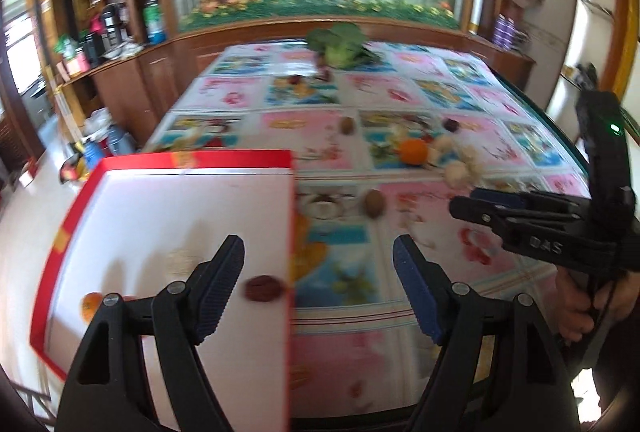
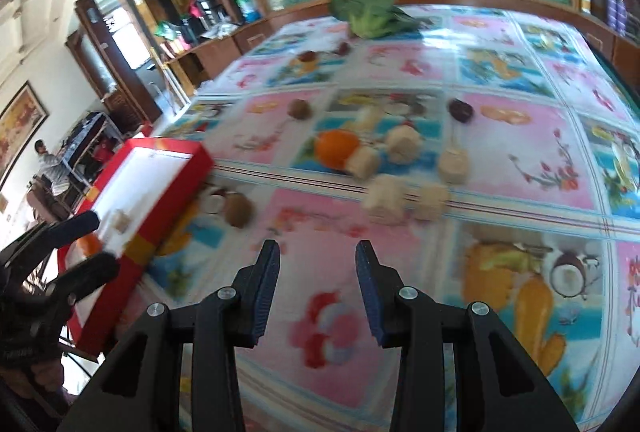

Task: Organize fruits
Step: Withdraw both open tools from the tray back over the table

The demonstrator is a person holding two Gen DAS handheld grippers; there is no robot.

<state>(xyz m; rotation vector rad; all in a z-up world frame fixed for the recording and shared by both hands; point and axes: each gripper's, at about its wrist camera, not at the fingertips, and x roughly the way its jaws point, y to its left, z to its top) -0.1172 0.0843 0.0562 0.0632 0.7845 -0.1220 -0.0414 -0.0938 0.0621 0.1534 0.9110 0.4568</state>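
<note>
The left claw (image 1: 318, 282) is hovering spread and empty over the red box's (image 1: 192, 159) right wall, where a dark date (image 1: 264, 288) is lying inside. The right claw (image 2: 317, 288), also spread and empty, is pointing toward the kiwi (image 2: 239, 211) beside that box, likely the next pick.

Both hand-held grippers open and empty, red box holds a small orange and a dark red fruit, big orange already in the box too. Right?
One thing is wrong: the big orange is not in the red box; the right wrist view shows it out on the tablecloth beside the pale chunks. The rest holds.
</note>
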